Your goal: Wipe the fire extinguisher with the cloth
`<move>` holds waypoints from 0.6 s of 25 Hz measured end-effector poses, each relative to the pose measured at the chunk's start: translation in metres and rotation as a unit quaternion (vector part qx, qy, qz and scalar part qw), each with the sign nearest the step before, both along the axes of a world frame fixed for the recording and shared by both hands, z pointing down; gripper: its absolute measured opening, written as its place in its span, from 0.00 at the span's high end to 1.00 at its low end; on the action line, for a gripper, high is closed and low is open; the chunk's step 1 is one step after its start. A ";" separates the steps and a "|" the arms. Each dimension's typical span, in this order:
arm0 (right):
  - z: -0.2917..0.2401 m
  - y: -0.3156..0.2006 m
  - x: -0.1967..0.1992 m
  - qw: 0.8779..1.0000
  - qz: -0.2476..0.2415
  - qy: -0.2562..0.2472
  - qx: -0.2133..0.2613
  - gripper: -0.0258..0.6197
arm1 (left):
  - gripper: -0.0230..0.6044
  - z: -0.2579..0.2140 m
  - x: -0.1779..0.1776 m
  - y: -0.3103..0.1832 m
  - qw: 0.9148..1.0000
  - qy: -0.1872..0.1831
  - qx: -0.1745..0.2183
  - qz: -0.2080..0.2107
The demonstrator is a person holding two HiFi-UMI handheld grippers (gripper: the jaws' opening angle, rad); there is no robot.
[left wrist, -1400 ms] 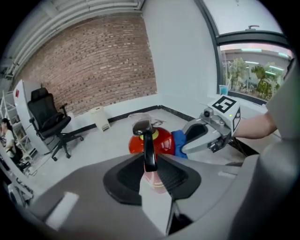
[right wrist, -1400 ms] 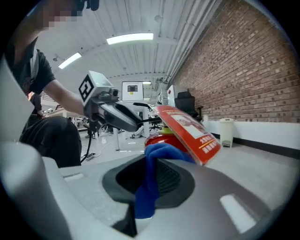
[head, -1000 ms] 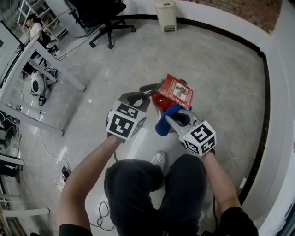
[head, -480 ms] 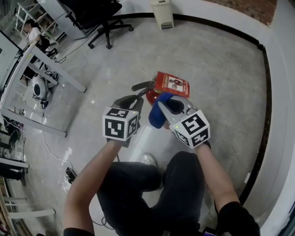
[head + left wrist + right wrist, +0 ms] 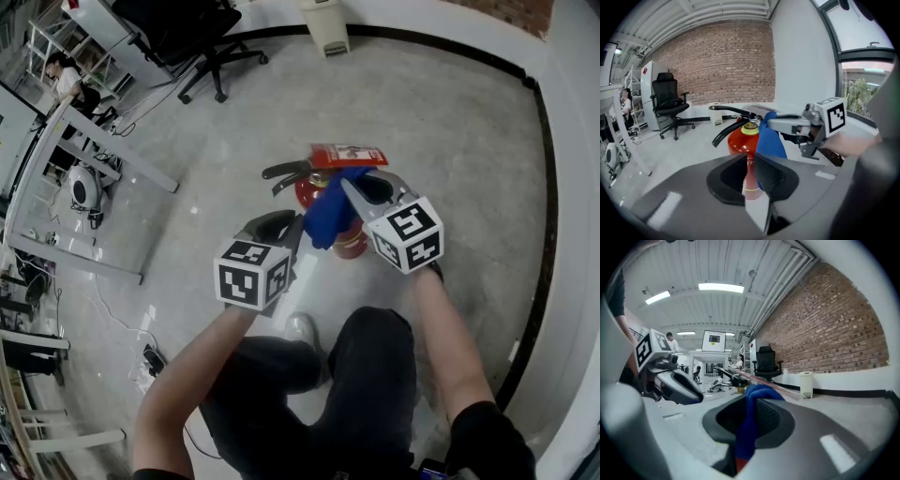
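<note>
A red fire extinguisher (image 5: 349, 240) stands on the floor, with a black handle (image 5: 286, 172) and a red tag (image 5: 349, 155) at its top. My right gripper (image 5: 354, 190) is shut on a blue cloth (image 5: 330, 211), which hangs against the extinguisher's upper body just under the tag. In the right gripper view the cloth (image 5: 747, 427) fills the jaw gap. My left gripper (image 5: 291, 225) hangs left of the extinguisher, apart from it. Its jaws have just been closing and stand at a narrow gap with nothing between them. The extinguisher (image 5: 740, 138) and cloth (image 5: 769, 140) show beyond that gap.
A black office chair (image 5: 192, 28) and a pale bin (image 5: 323, 23) stand at the back. Desk legs (image 5: 112, 150) and a robot base (image 5: 82, 187) are at the left, cables (image 5: 150, 356) on the floor. My shoe (image 5: 300, 328) is just behind the extinguisher. A wall runs along the right.
The right gripper has lifted the cloth from the extinguisher's lower side up to just under the tag. The left gripper has drawn back toward me, away from the handle.
</note>
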State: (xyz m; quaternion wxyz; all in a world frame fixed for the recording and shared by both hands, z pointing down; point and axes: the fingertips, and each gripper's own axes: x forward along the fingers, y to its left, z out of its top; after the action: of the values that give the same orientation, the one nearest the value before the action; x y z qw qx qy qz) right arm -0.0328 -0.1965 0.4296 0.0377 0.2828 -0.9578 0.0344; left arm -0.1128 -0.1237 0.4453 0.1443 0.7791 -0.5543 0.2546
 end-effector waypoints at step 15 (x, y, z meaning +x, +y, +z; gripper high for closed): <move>0.016 0.002 0.032 0.989 0.003 -0.125 -0.082 0.88 | 0.91 0.042 0.008 0.011 0.999 0.024 -0.045 0.011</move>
State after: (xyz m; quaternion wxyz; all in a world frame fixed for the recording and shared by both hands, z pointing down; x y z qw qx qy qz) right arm -0.0011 -0.1950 0.4456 -0.0591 0.2755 -0.9481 0.1475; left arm -0.1051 -0.1132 0.4872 0.1900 0.7840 -0.5296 0.2622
